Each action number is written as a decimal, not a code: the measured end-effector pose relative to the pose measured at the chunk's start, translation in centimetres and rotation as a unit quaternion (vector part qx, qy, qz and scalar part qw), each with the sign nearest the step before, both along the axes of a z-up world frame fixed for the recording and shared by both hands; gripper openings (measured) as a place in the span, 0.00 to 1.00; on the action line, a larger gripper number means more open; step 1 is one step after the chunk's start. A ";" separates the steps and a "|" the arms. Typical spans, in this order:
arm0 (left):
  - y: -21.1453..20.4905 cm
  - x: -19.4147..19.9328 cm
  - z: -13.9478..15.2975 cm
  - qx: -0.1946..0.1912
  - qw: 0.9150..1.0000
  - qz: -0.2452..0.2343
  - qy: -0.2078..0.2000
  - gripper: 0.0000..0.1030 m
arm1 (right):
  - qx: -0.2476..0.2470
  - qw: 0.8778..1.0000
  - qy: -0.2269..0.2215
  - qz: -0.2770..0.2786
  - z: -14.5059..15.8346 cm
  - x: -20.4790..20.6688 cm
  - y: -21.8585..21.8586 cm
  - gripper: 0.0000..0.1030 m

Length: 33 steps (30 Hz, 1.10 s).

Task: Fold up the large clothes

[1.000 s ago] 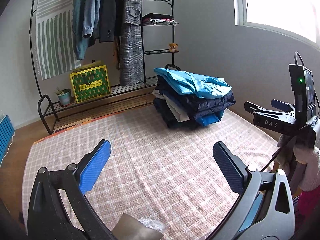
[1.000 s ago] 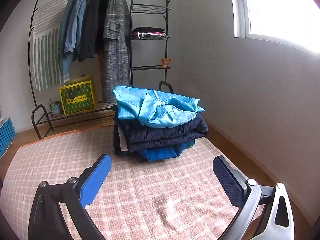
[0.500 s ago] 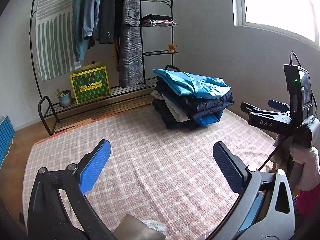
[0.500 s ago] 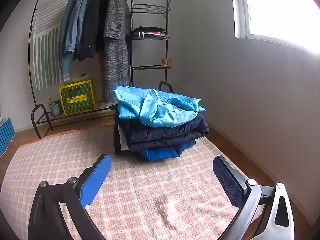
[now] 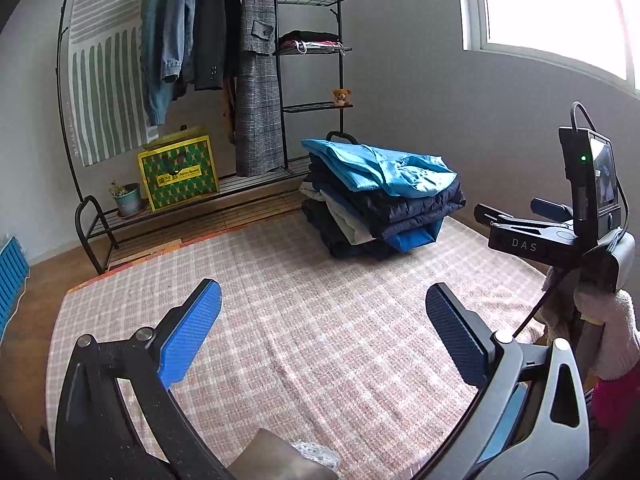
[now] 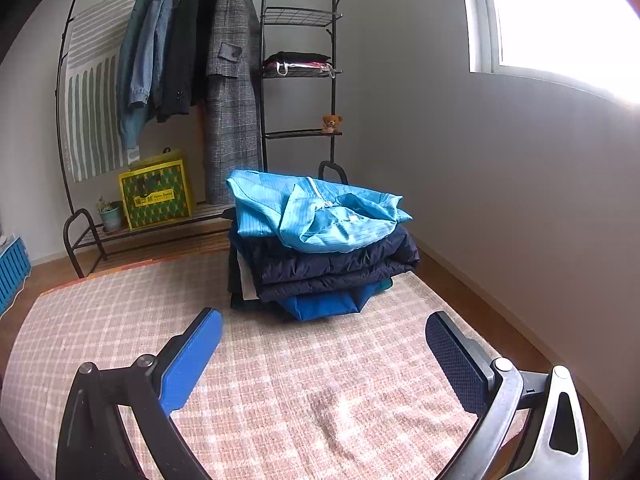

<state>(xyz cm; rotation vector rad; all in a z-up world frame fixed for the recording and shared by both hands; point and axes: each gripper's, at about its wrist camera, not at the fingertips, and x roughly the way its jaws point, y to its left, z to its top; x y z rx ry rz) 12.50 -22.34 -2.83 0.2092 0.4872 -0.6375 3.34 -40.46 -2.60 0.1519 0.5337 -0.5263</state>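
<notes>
L gripper (image 5: 322, 330) & R gripper (image 6: 322, 356) both spread wide, nothing held, blue textured pads, over woven pink-check rug (image 6: 280, 400); folded clothes stack (image 6: 320, 248) at far rug edge, crinkly light-blue jacket (image 6: 316, 212) on top of quilted navy

Black frames (image 5: 120, 380) — blue-padded jaws — fuzzy white sleeve (image 5: 616, 332)

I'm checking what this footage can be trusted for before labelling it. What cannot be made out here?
- Lower garments in the stack: both views show only edges; the light blue jacket covers them, so their count and type are unclear.
- Folded items on the rack shelf: too small in both views.
- Print on the yellow box: too small to read.
- Grey object at the bottom edge, left wrist view: cut off.
</notes>
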 end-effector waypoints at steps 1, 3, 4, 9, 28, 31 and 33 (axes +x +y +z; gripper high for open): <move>0.0 0.0 0.0 0.000 1.000 -0.001 0.000 1.00 | 0.000 1.000 0.000 0.000 0.0 0.0 0.0 1.00; 0.0 -0.1 0.0 0.000 1.000 -0.001 0.000 1.00 | 0.000 1.000 0.001 0.001 -0.1 0.0 0.1 1.00; 0.0 -0.1 0.0 0.001 1.000 -0.001 0.001 1.00 | 0.000 1.000 0.001 0.001 -0.1 0.0 0.1 1.00; -0.1 -0.1 0.0 0.001 1.000 0.000 -0.001 1.00 | 0.001 1.000 0.002 0.001 -0.2 -0.1 0.2 1.00; -0.2 -0.2 0.0 0.001 1.000 0.000 0.001 1.00 | 0.000 1.000 0.006 0.004 -0.5 -0.1 0.7 1.00; -0.2 -0.2 0.0 0.001 1.000 0.001 0.001 1.00 | 0.000 1.000 0.007 0.005 -0.6 0.1 0.7 1.00; -0.2 -0.2 0.0 0.002 1.000 0.001 0.000 1.00 | 0.000 1.000 0.008 0.007 -0.6 0.2 0.7 1.00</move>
